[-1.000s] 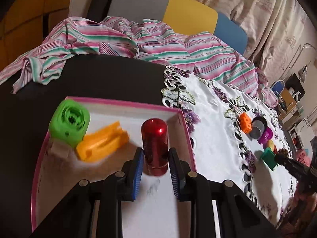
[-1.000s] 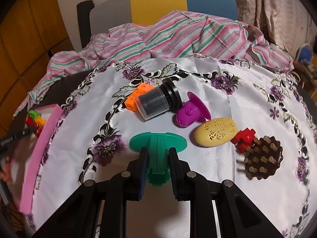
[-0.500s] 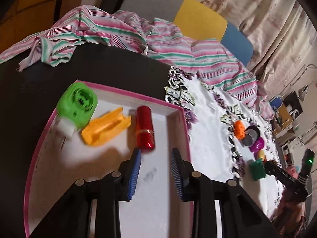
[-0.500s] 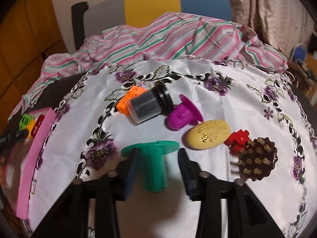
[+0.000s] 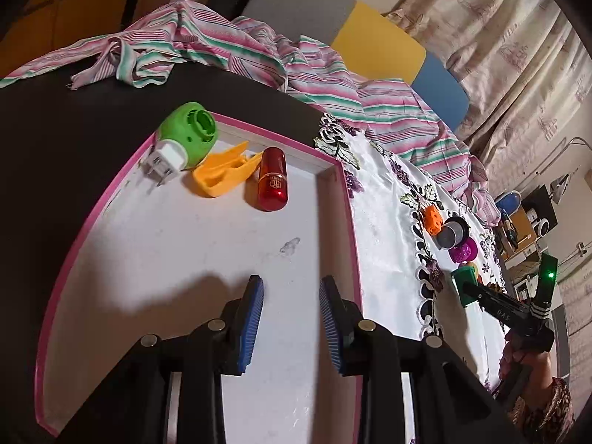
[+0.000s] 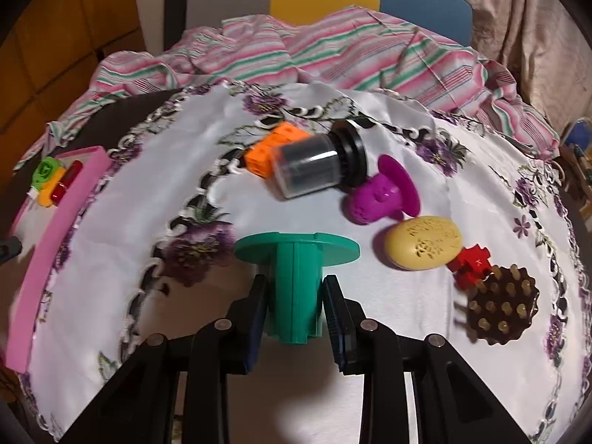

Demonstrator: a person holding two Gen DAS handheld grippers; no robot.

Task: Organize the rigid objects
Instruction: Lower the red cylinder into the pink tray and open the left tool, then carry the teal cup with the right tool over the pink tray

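Observation:
A pink-rimmed white tray [image 5: 335, 199] holds a green plug-in device [image 5: 188, 135], an orange clip [image 5: 222, 175] and a red cylinder [image 5: 272, 179] lying on its side. My left gripper [image 5: 292, 318] hovers open over the tray's bare floor, well short of the cylinder. On the flowered cloth, a green spool [image 6: 296, 259] lies with its flange away from me. My right gripper [image 6: 295, 307] straddles its stem. The jaws are closing, with the pads close beside the stem. The left wrist view shows that right gripper [image 5: 467, 290] at the spool.
Beyond the spool lie an orange block [image 6: 273, 148], a clear jar with a black lid [image 6: 314, 162], a purple piece [image 6: 381, 196], a yellow oval [image 6: 423, 242], a red piece [image 6: 471, 262] and a brown studded disc [image 6: 501, 305]. A striped cloth [image 6: 333, 48] covers the table's far edge.
My left gripper let go of the red cylinder and drew back; the cylinder now lies flat in the tray. My right gripper spread off the green spool's stem, then narrowed around it again.

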